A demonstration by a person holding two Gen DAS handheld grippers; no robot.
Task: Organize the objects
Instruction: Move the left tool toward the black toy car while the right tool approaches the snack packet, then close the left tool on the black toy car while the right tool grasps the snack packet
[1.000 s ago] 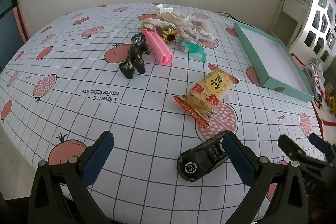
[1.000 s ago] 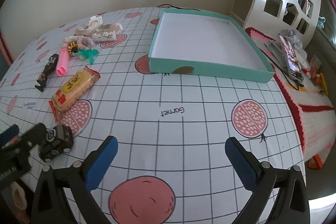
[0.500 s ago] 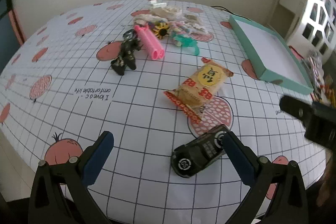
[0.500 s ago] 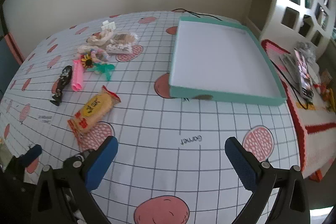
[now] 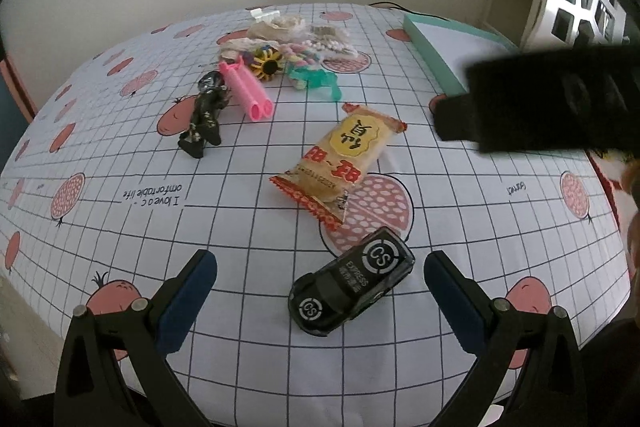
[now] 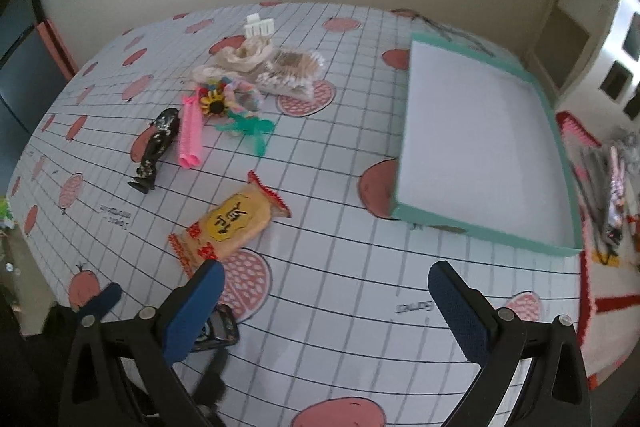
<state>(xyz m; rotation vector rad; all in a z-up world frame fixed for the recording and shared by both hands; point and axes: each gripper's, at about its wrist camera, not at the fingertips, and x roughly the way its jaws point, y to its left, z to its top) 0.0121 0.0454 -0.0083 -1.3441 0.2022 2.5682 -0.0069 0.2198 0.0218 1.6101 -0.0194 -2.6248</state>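
Step in hand: judging by the layout, the first pickup, with the toy car [image 5: 352, 281] as the likely target, since it lies between the blue pads of the left gripper [image 5: 320, 291] at the lower centre of the left view.
Left gripper: spread wide, holding nothing; the car sits nearer the right-hand pad, slanted across the gap.
Right gripper: [image 6: 326, 301] spread wide and empty, hovering over bare surface [image 6: 340, 211] in the lower half of its view; the picture is a little blurred.
Doing it well: centre the gripper over the car and turn it so the pads meet the long flanks, not the nose and tail; lower until the pads straddle the body before closing, as the glossy shell may slip or roll away.
Destination: probably the teal tray [image 6: 552, 131], upper right of the right view, nothing visible inside it.
Count, car: one.
Count, snack packet: one [image 5: 344, 157], just above the car at centre frame.
Count, dark figurine: one [image 5: 204, 119], lying left of centre.
Count, pink tube piece: one [image 5: 246, 91], touching the figurine's upper end.
Count, tray: one.
Count, far pile: a heap [image 6: 256, 75] of small trinkets and wrapped bits at upper centre; too tangled to count.
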